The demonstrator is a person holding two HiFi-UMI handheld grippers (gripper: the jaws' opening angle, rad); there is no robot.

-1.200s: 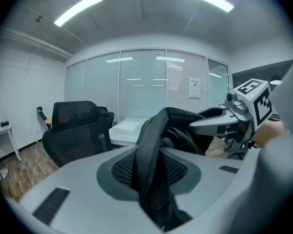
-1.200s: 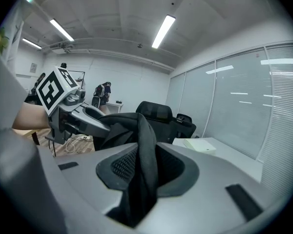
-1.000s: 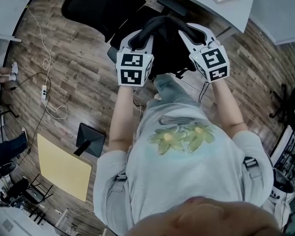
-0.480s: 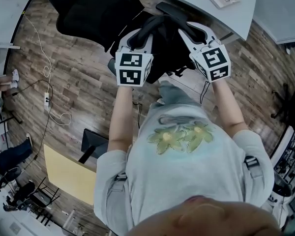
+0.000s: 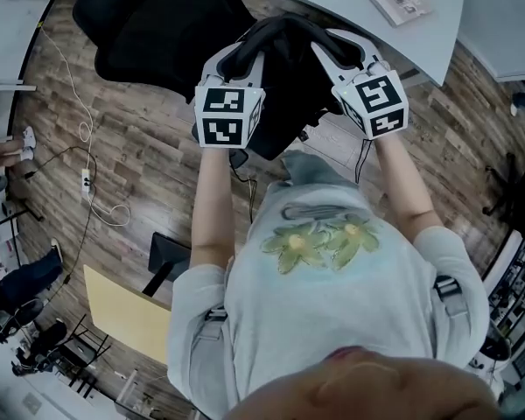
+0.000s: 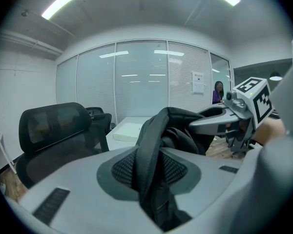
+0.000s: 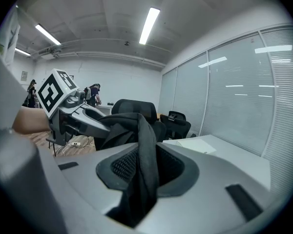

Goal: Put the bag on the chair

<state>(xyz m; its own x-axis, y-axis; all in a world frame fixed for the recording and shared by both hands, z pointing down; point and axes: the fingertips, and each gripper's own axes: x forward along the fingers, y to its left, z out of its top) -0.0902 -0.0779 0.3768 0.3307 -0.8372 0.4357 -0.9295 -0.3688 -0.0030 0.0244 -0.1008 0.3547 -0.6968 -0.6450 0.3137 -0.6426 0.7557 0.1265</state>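
The black bag (image 5: 284, 90) hangs in the air between my two grippers, above the wooden floor. My left gripper (image 5: 238, 58) is shut on one black strap (image 6: 152, 145), which runs down between its mesh pads. My right gripper (image 5: 339, 49) is shut on the other strap (image 7: 145, 145) in the same way. The black mesh office chair (image 5: 153, 24) stands just left of and beyond the bag. In the left gripper view the chair (image 6: 53, 130) is at the left and the right gripper (image 6: 219, 123) at the right. The right gripper view shows the left gripper (image 7: 88, 123) at its left.
A grey curved desk (image 5: 350, 3) with a booklet (image 5: 401, 1) lies just beyond the bag. A white cable and power strip (image 5: 87, 182) lie on the floor at left. A yellow board (image 5: 127, 313) and a dark stand (image 5: 168, 256) are at lower left. More chairs stand by the glass wall (image 7: 178, 123).
Both grippers have carried the bag a little farther forward, toward the chair and desk. Their hold on the straps is unchanged.
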